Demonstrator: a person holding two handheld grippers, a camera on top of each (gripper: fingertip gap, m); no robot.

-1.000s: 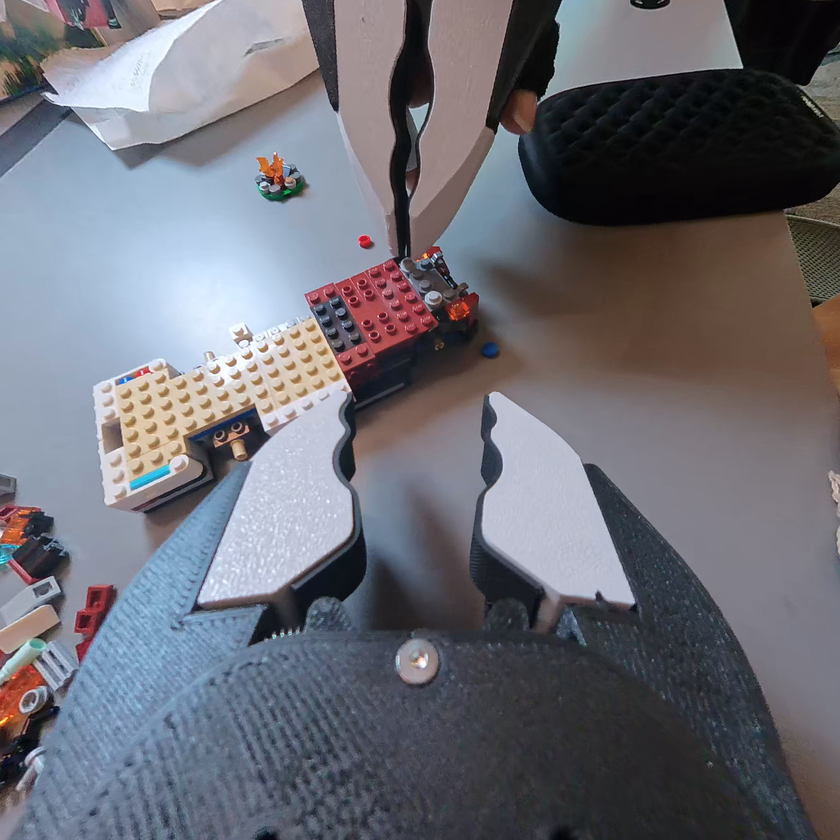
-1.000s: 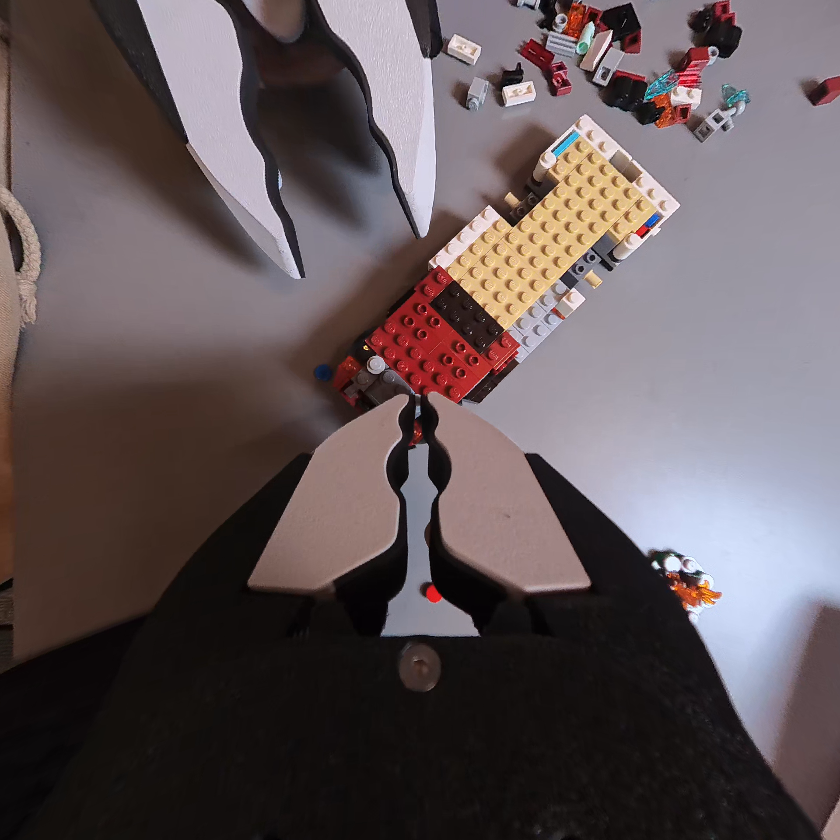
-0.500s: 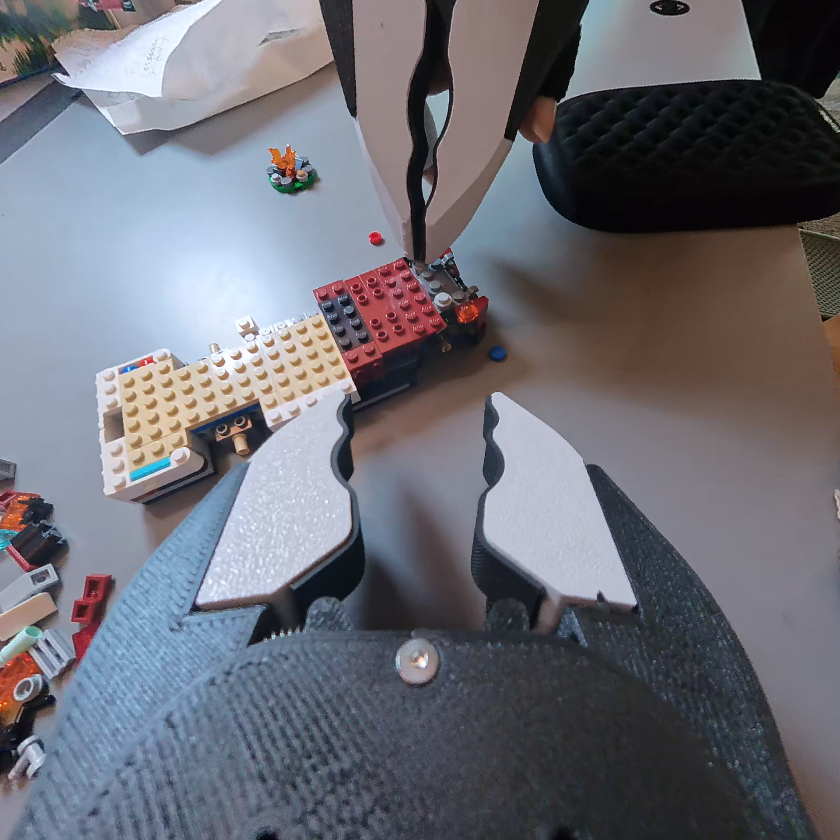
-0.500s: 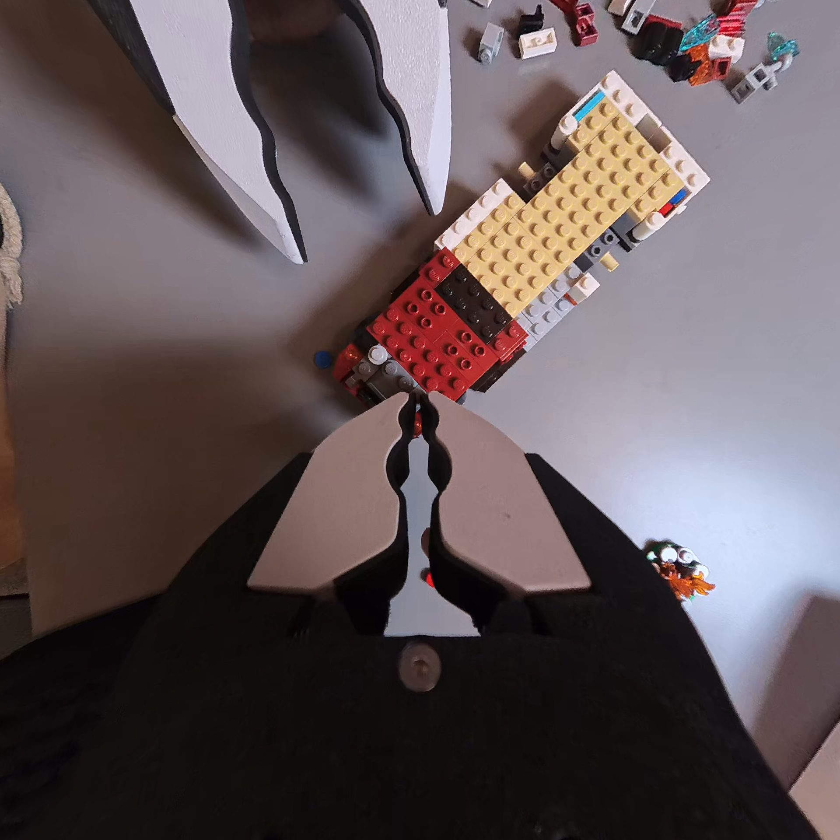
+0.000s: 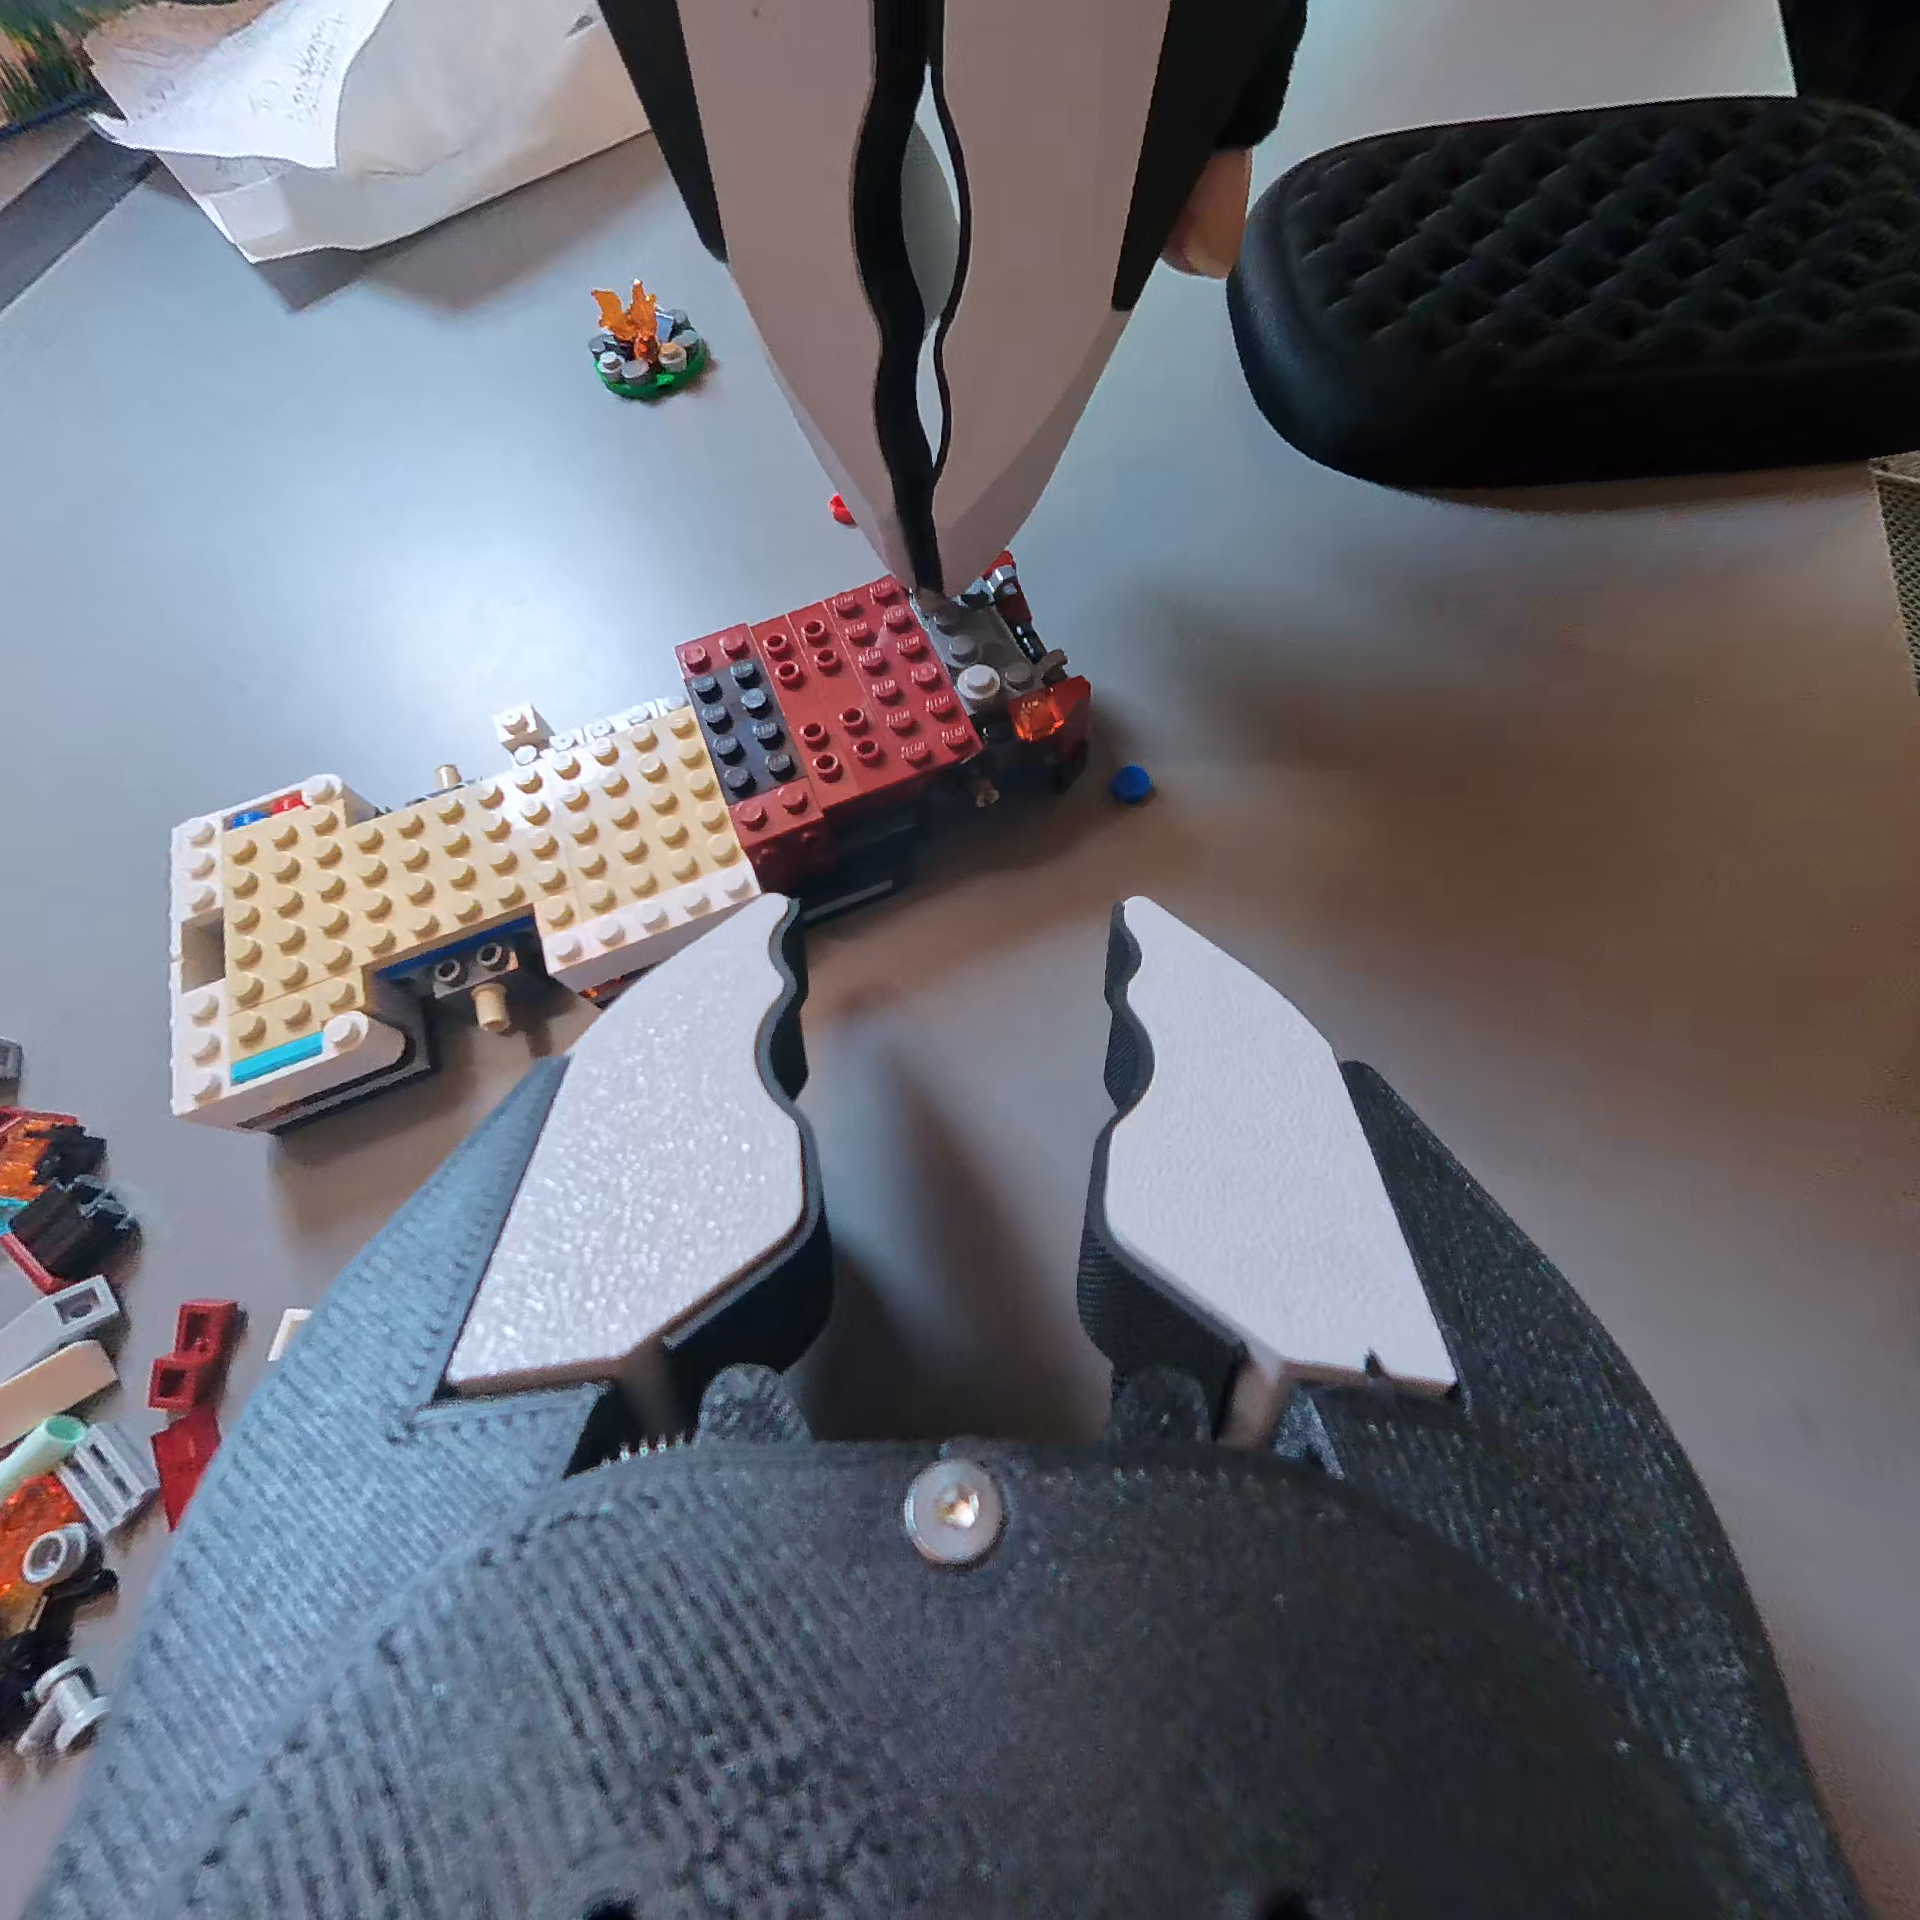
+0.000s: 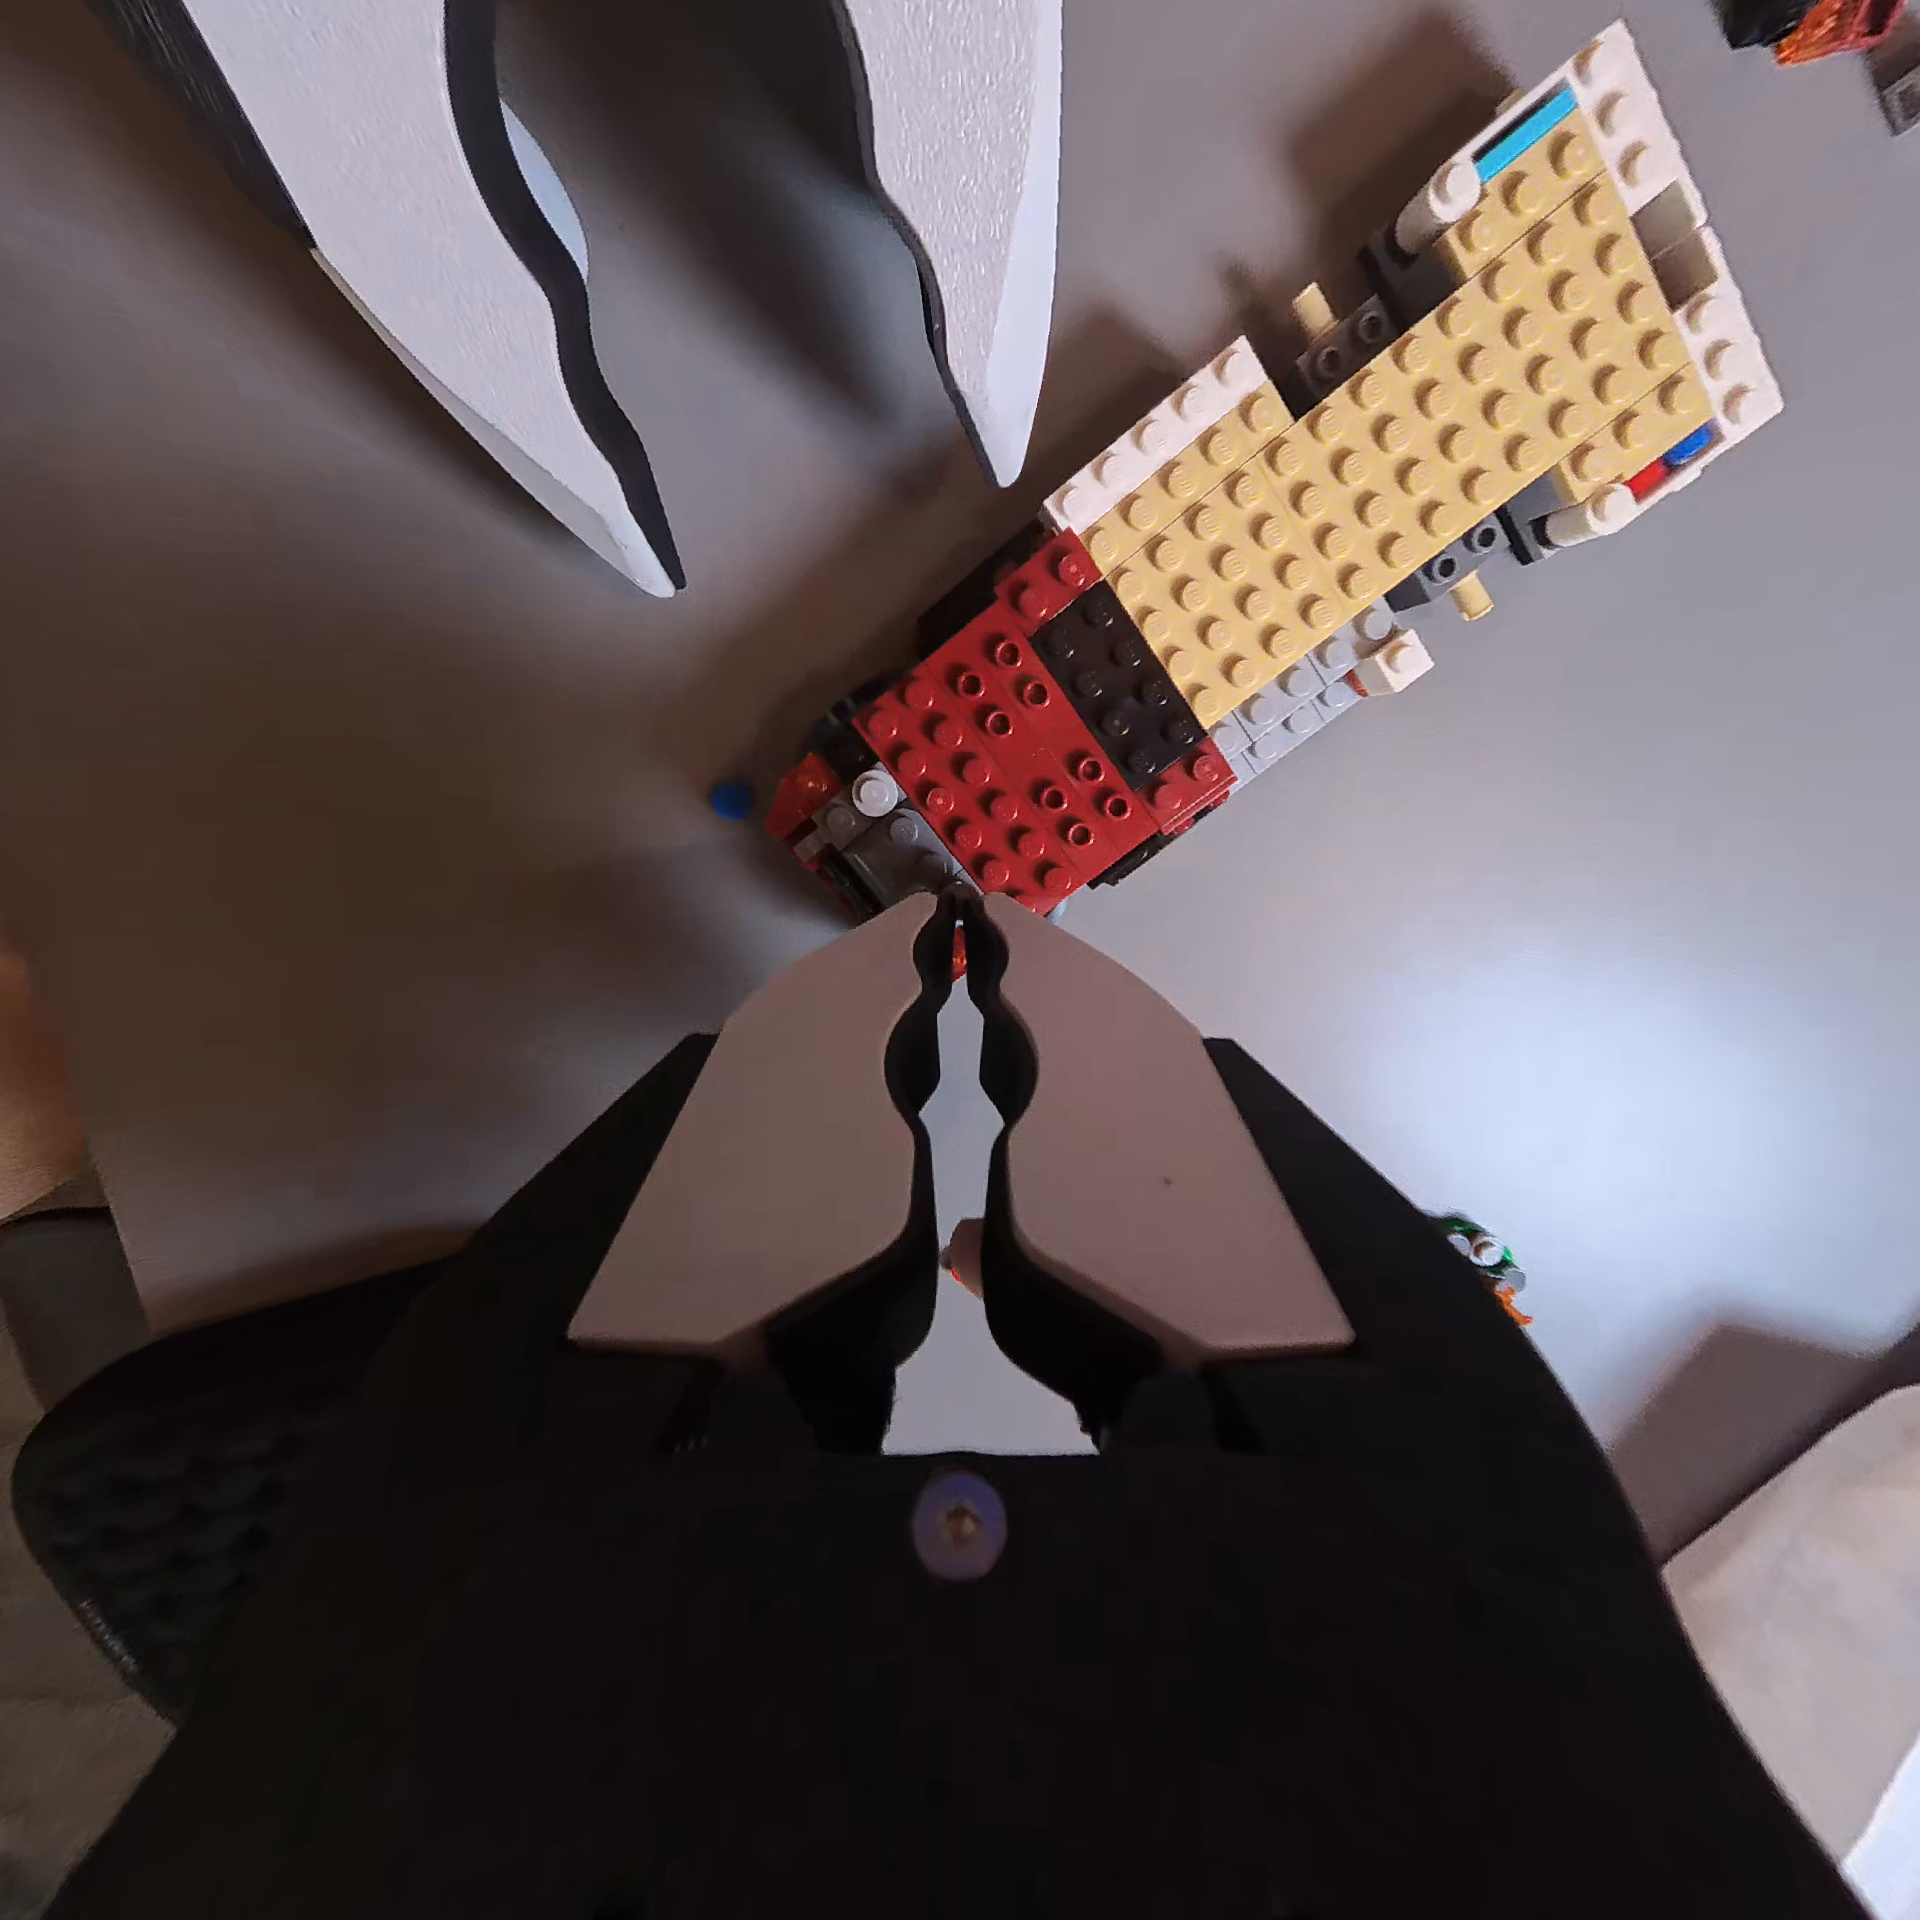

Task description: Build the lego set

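Down on the grey tabletop (image 5: 312, 540) we see a long brick model (image 5: 582, 862) lying flat: a tan studded deck edged in white at one end, then a black strip, then a dark red section, and a small grey plate (image 5: 971, 649) with an orange translucent piece (image 5: 1044, 717) at the far tip.

Our right claw (image 6: 954, 906) is clenched, its two pale fingers (image 6: 831, 1122) drawn together so the tips meet. From the left wrist view the tips come down right onto the far corner of the grey plate, at its edge with the red section. Whether a small piece is pinched between them we cannot tell.

Our left claw (image 5: 951, 914) stands released, its fingers (image 5: 665, 1122) wide apart with bare tabletop between them. One fingertip is just beside the white edge of the model's tan deck; we cannot say that it touches.

A blue round stud (image 5: 1130, 781) lies near the model's red end, and a red stud (image 5: 840, 507) sits beyond it. Farther off we note a little green-based build with orange flames (image 5: 646, 338), crumpled white paper (image 5: 343, 114), and a black quilted pad (image 5: 1600, 281). Loose bricks (image 5: 73, 1382) in red, grey, black and orange are scattered near the model's white end.
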